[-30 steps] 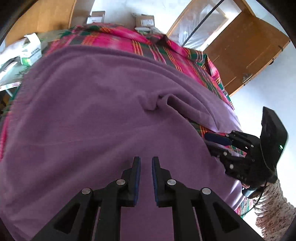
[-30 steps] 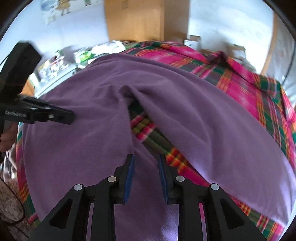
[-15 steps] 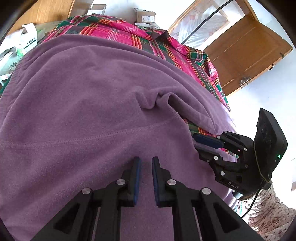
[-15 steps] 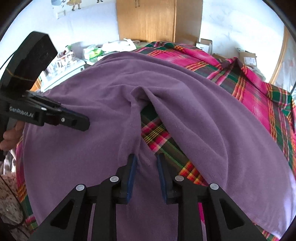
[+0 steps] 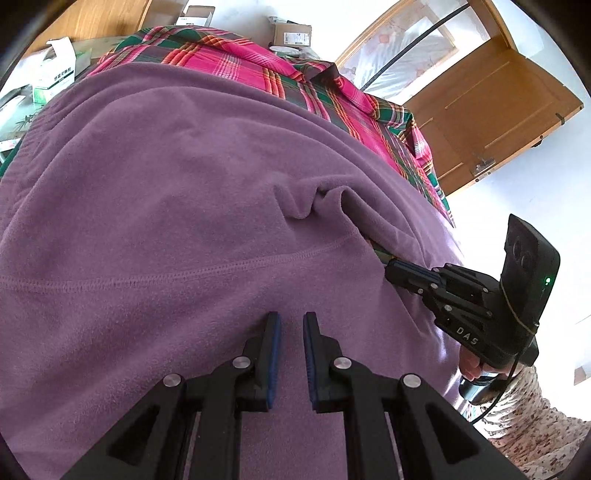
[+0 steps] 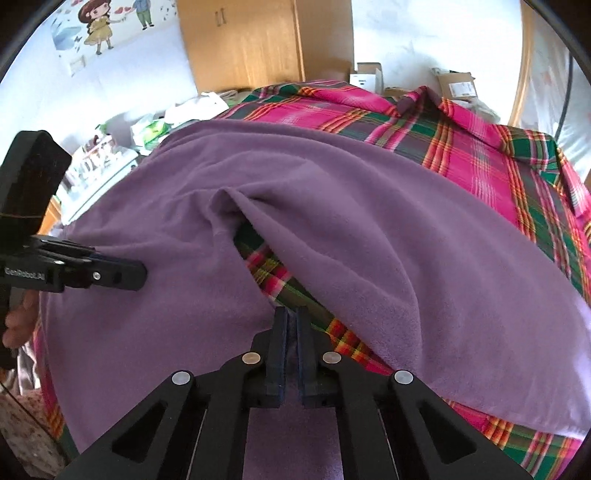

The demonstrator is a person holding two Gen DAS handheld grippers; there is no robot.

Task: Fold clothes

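A purple fleece garment (image 5: 192, 192) with two leg-like parts lies spread over a pink and green plaid cloth (image 6: 480, 147). The legs split at a fold (image 6: 229, 206), and plaid shows in the gap between them. My right gripper (image 6: 291, 314) is shut on the inner edge of the left leg, with purple fabric pinched between its pads; the left wrist view shows it as the right gripper (image 5: 397, 267) at that same edge. My left gripper (image 5: 290, 321) hovers low over the fleece below a stitched seam, its jaws a narrow gap apart and holding nothing. It appears again as the left gripper (image 6: 122, 275) touching the fleece.
Cardboard boxes (image 5: 291, 33) and white packets (image 5: 55, 77) stand past the far edge of the cloth. A wooden door (image 5: 498, 110) is at the right, a wooden cabinet (image 6: 243, 40) behind. A hand (image 5: 471, 365) and a patterned sleeve (image 5: 524, 406) hold the right gripper.
My right gripper moved forward to the inner leg edge and closed on it. My left gripper came lower and nearer to the fleece, keeping the same gap.
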